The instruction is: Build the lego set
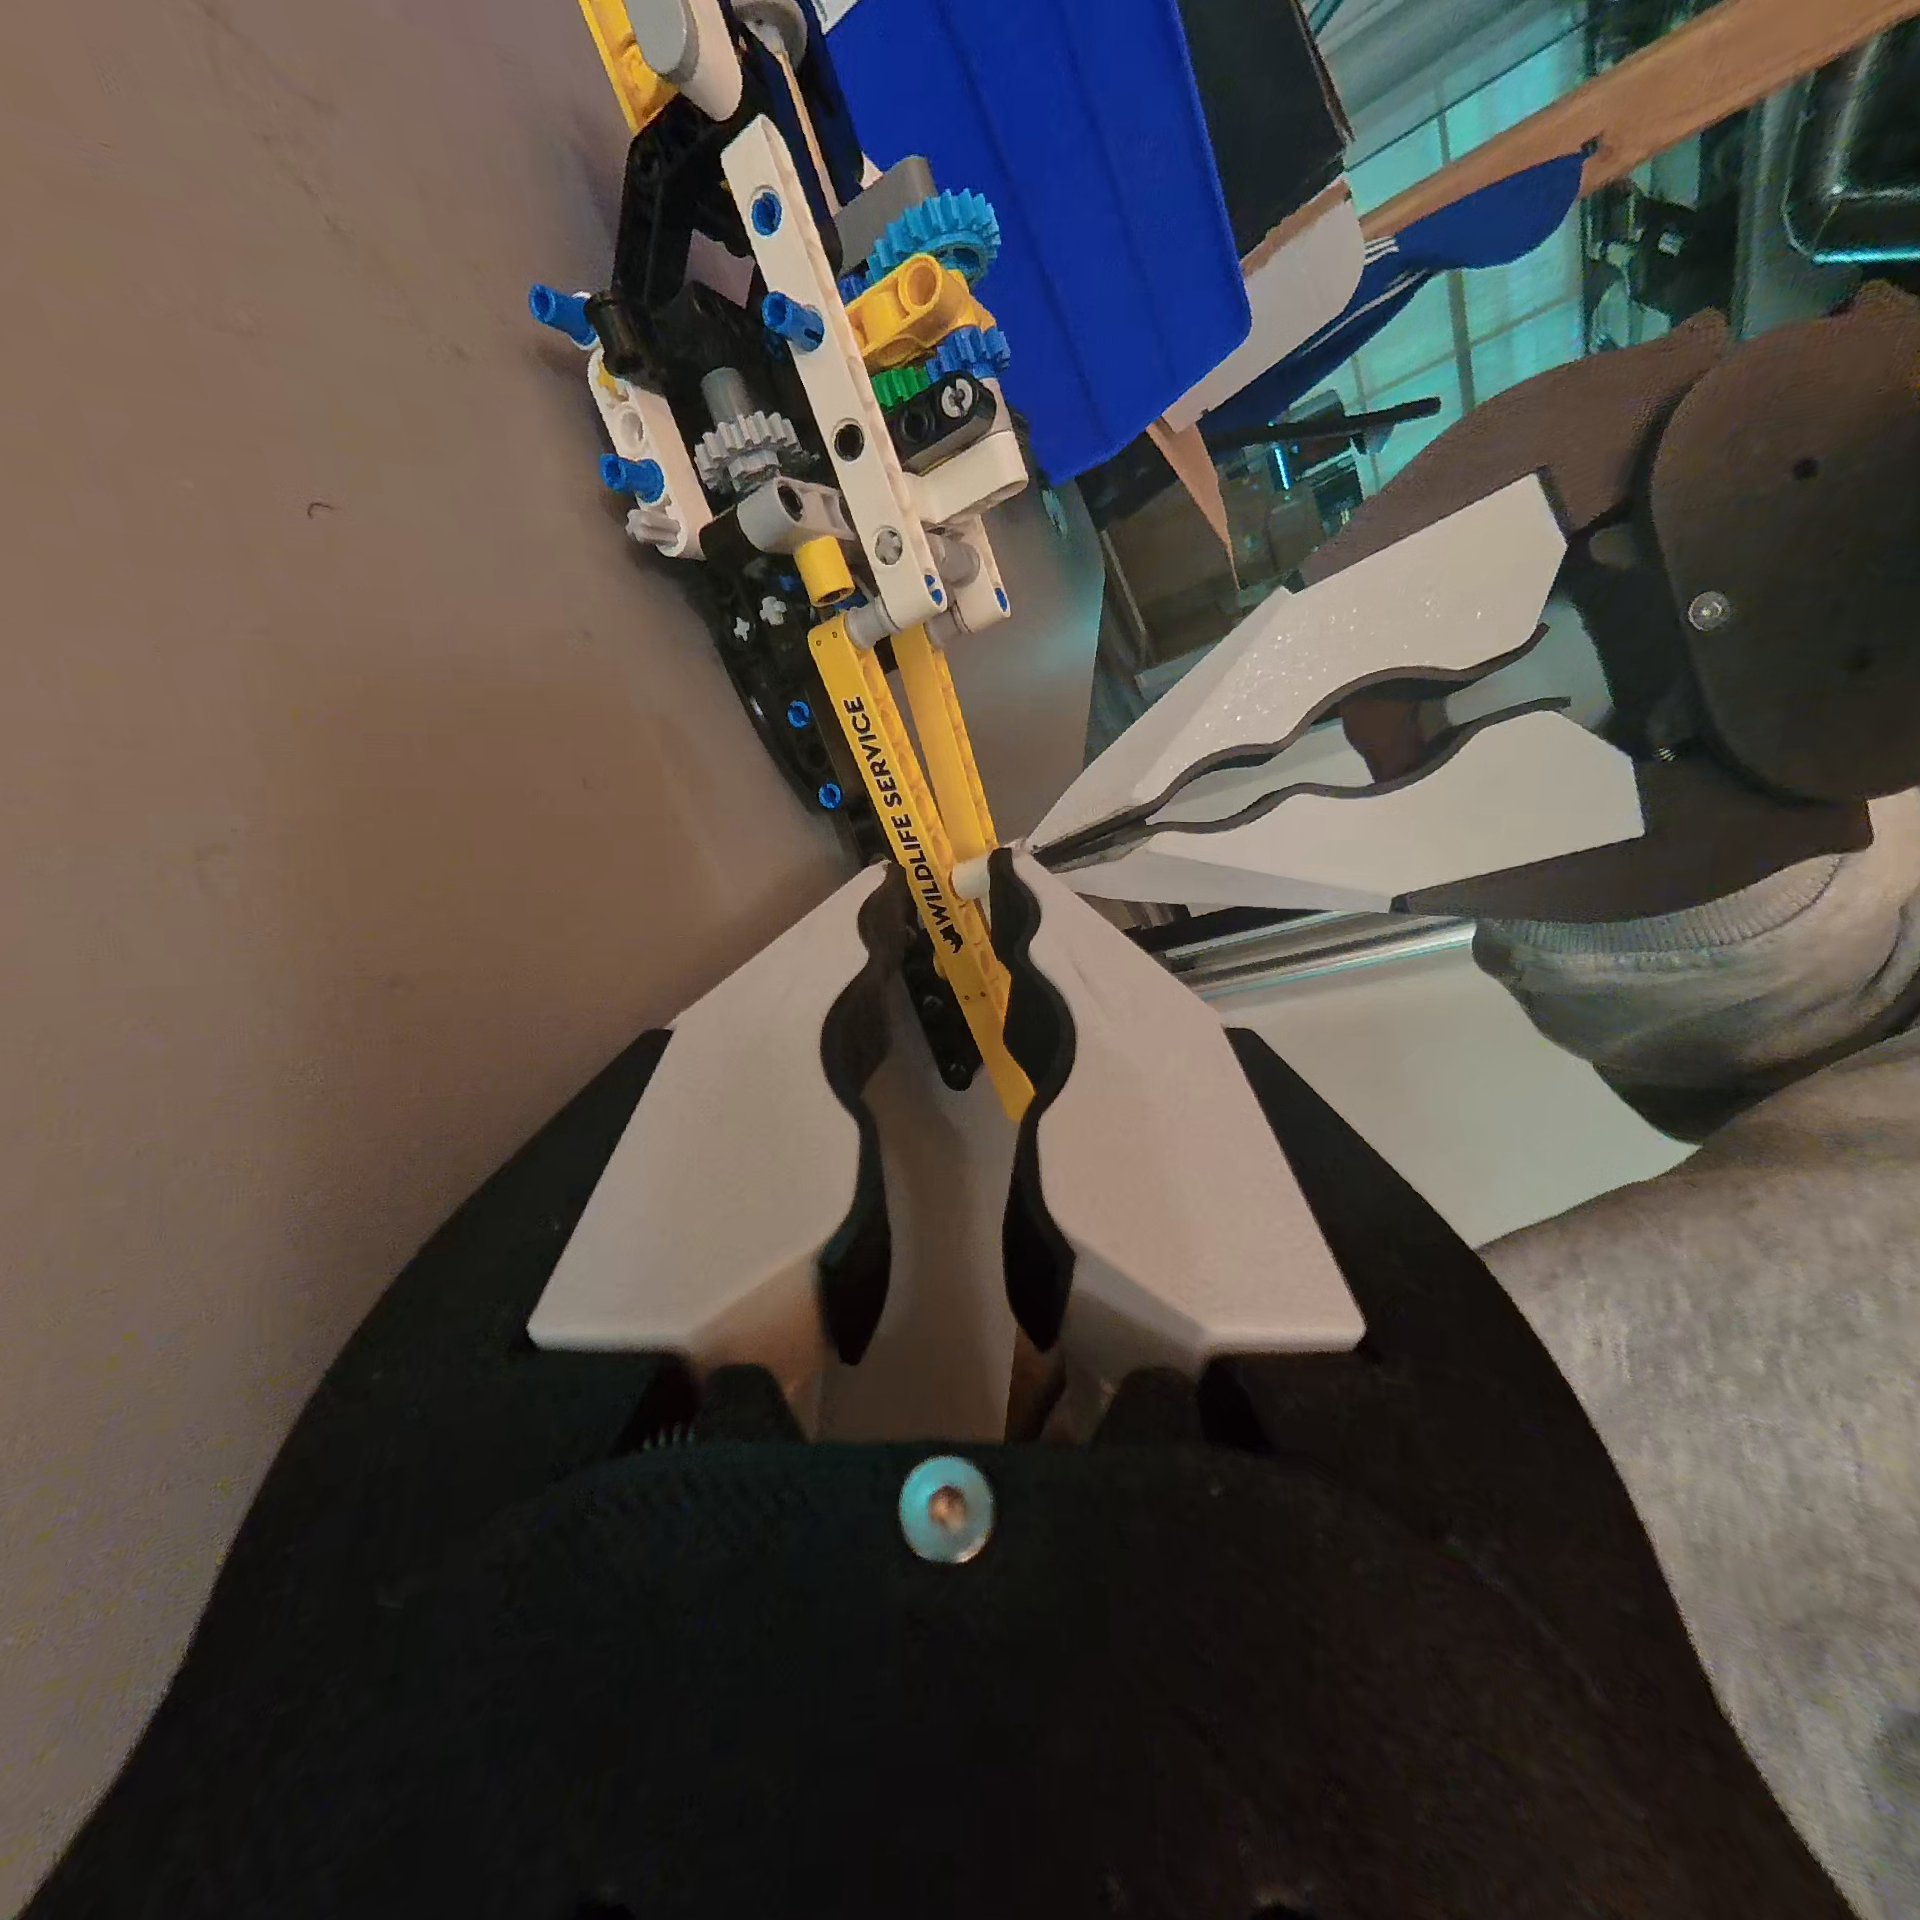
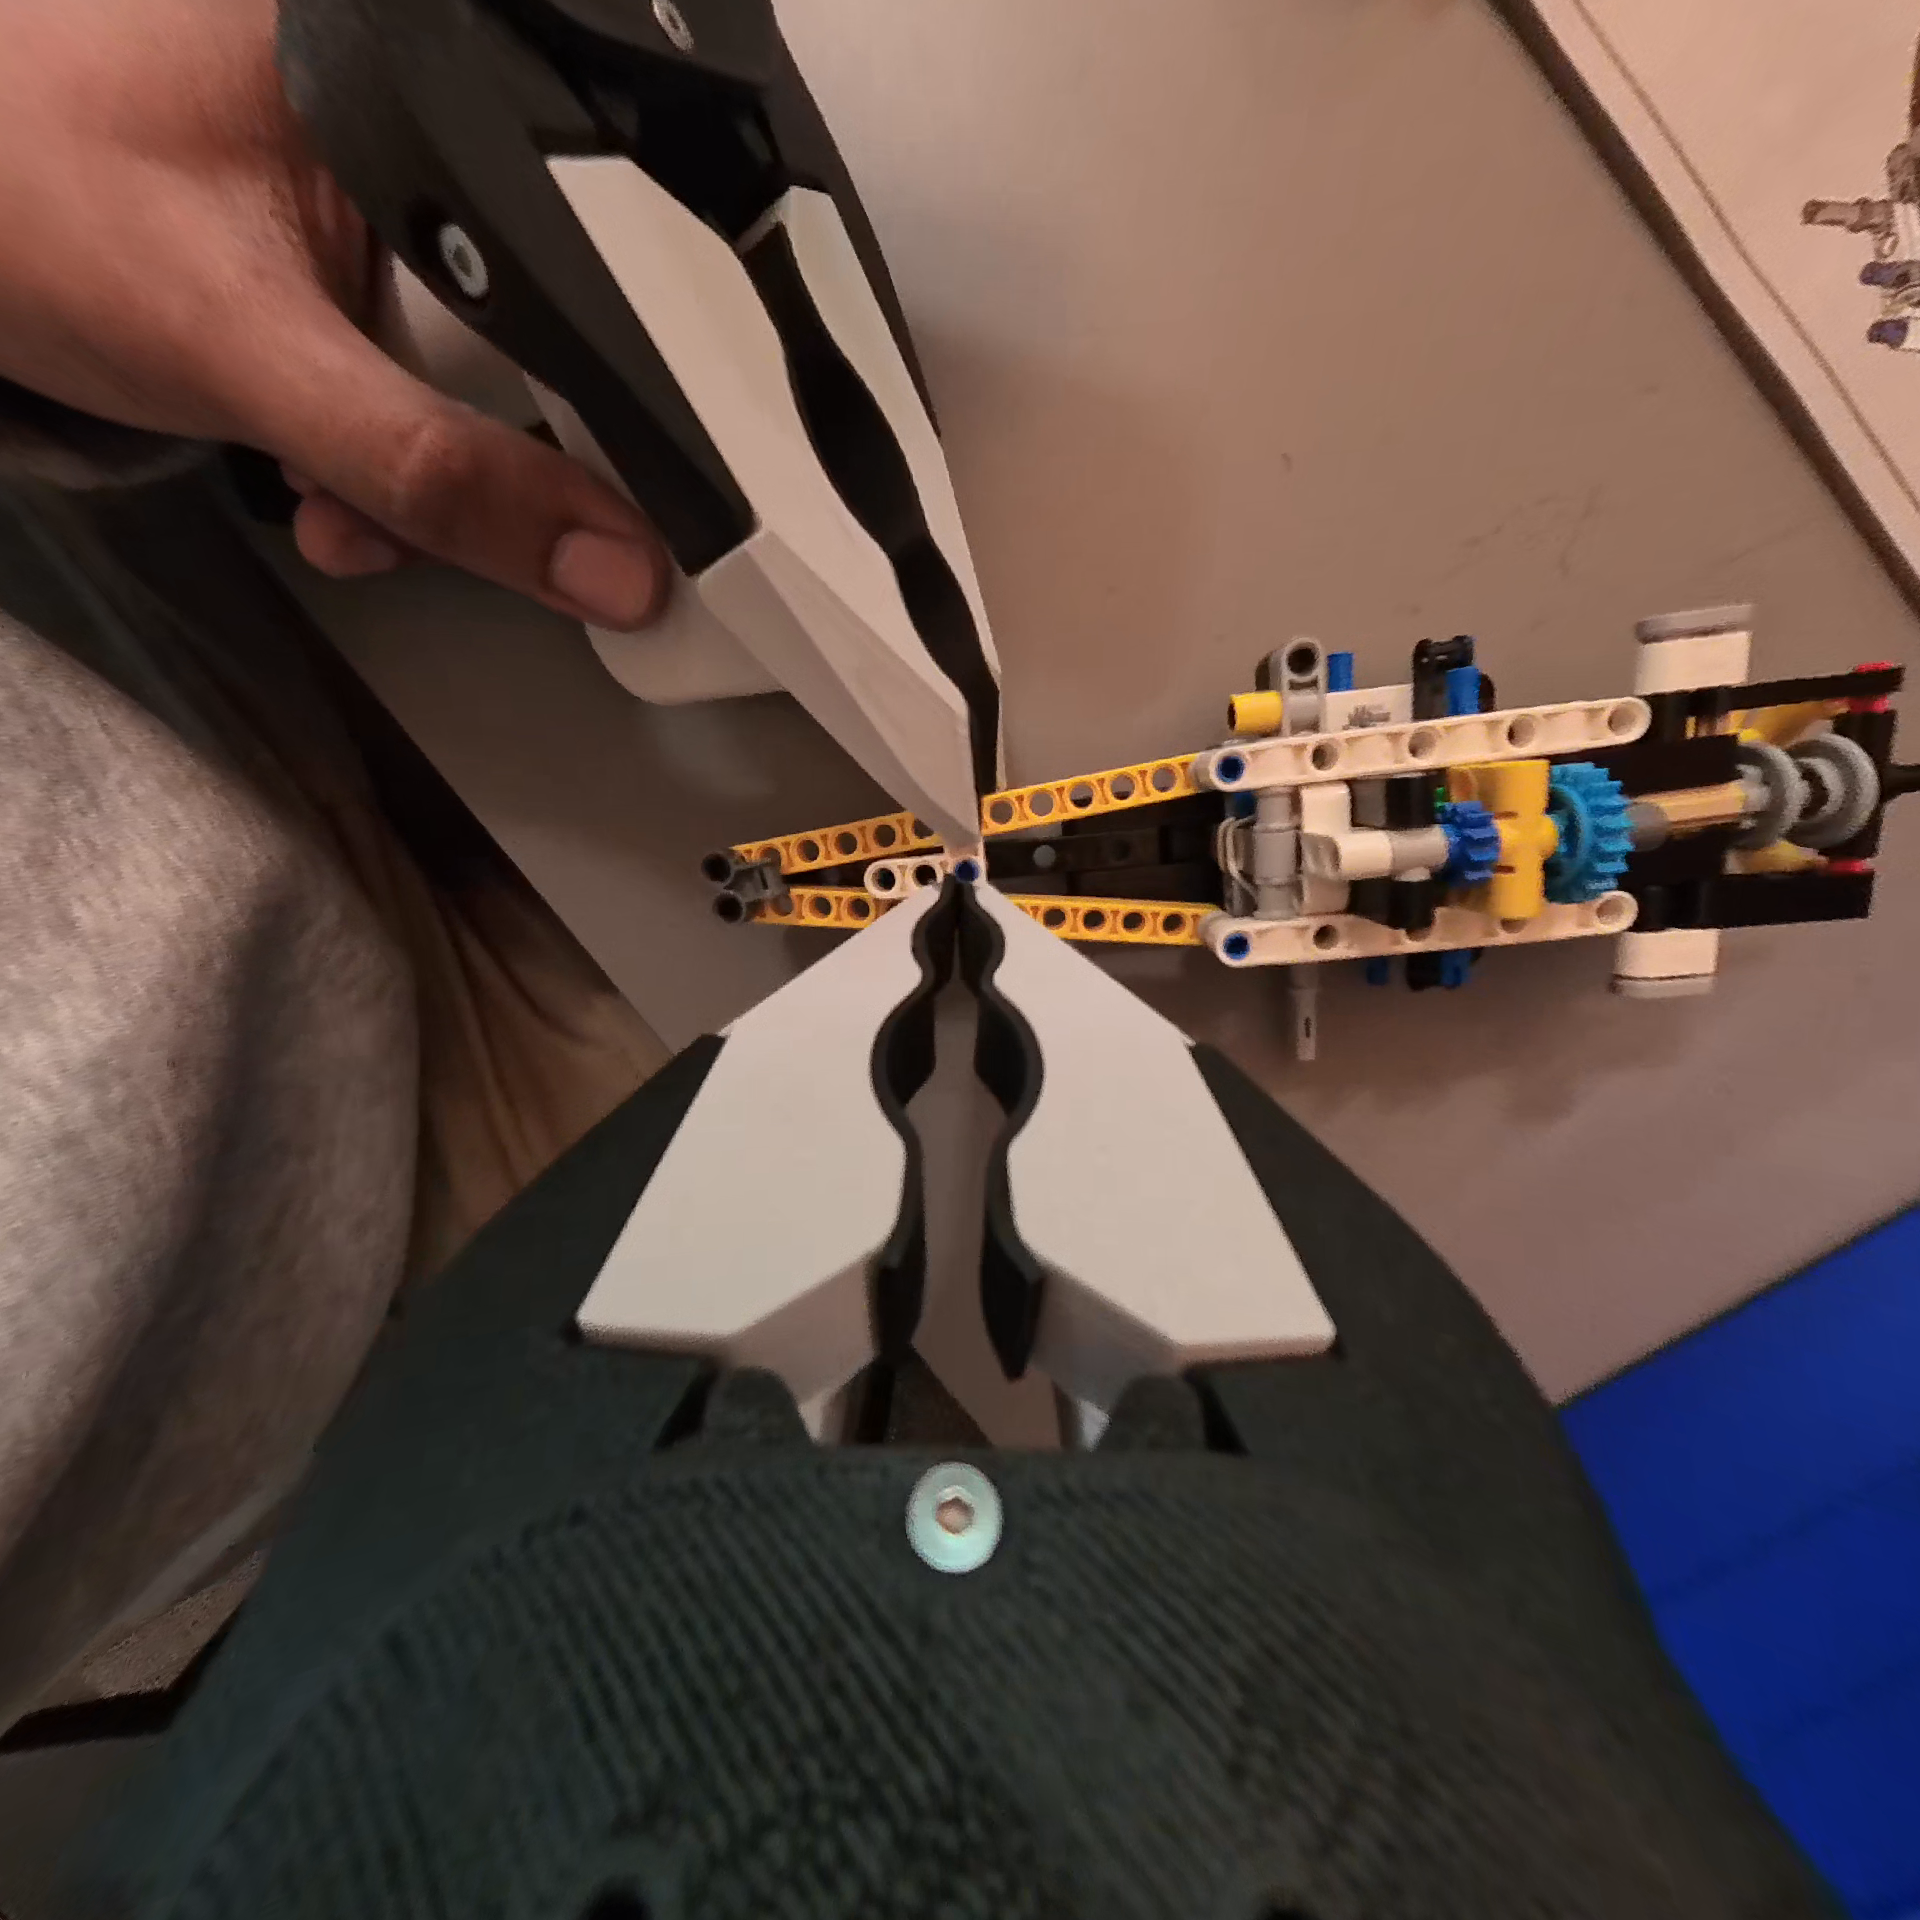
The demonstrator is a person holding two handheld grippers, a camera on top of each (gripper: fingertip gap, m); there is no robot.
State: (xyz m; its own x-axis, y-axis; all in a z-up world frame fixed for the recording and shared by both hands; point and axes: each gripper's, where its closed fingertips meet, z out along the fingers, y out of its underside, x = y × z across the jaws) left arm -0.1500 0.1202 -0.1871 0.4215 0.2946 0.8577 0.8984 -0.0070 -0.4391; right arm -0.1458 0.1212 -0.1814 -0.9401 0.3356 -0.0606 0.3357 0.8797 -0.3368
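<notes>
The lego model [image 1: 810, 416] is a long build of white, black and yellow beams with blue gears, lying on the beige table [image 1: 260, 623]. It also shows in the right wrist view [image 2: 1455, 821]. My left gripper [image 1: 940, 873] is shut on the model's yellow tail beams [image 1: 904, 769], which run between its fingers. In the right wrist view the left gripper [image 2: 982, 821] comes in from the top left onto the tail. My right gripper [image 2: 956, 888] is shut on a small white piece with a blue pin [image 2: 914, 873] between the two yellow tail beams. In the left wrist view the right gripper [image 1: 1039, 847] meets the tail from the right.
A blue flat case [image 1: 1039, 208] lies behind the model and shows at lower right [image 2: 1766, 1558]. A printed instruction sheet [image 2: 1818, 208] lies at the table's far right. A person's hand [image 2: 312, 364] and grey sleeve [image 1: 1714, 987] are close by.
</notes>
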